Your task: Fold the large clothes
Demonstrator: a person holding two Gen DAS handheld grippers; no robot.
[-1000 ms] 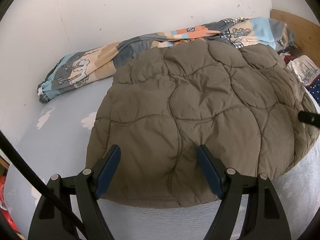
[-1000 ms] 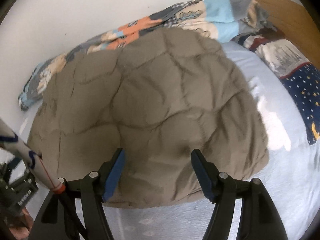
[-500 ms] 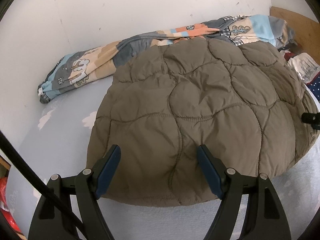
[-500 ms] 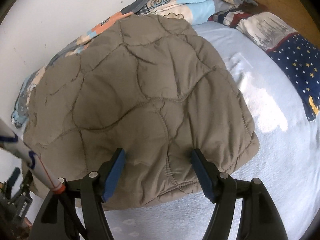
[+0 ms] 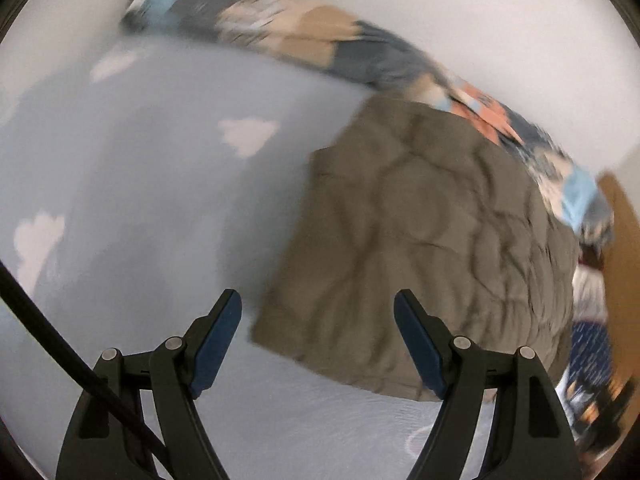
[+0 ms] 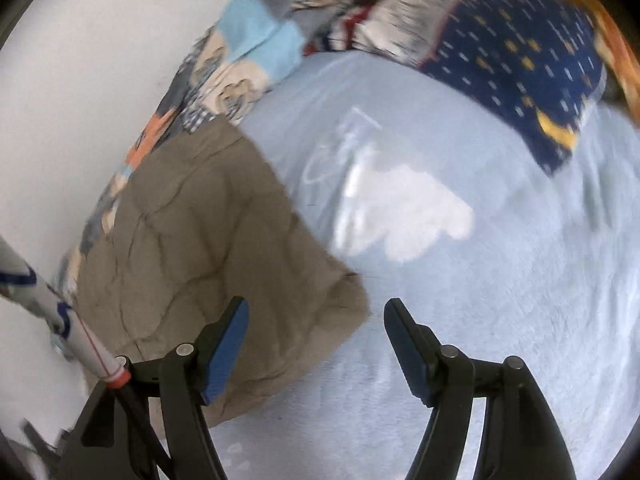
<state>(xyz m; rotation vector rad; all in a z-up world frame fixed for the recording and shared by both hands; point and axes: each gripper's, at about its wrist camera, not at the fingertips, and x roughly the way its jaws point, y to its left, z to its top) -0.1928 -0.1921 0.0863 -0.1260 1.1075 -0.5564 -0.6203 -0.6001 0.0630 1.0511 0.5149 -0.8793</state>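
Observation:
A folded olive-brown quilted jacket (image 5: 432, 232) lies on the pale blue bed sheet (image 5: 152, 184). It also shows in the right wrist view (image 6: 208, 248), at the left. My left gripper (image 5: 318, 320) is open and empty, over the jacket's near left corner. My right gripper (image 6: 316, 324) is open and empty, over the jacket's near right corner. Both views are blurred by motion.
A patterned blanket (image 5: 320, 48) is bunched along the white wall (image 5: 440, 12) behind the jacket. A navy starred pillow (image 6: 520, 64) lies at the head of the bed by a wooden headboard (image 5: 624, 248). Bare sheet (image 6: 480, 280) spreads right of the jacket.
Both grippers have swung outward: the left view has turned left, the right view right. The jacket has shifted toward the inner side of each view. Both grippers stay open.

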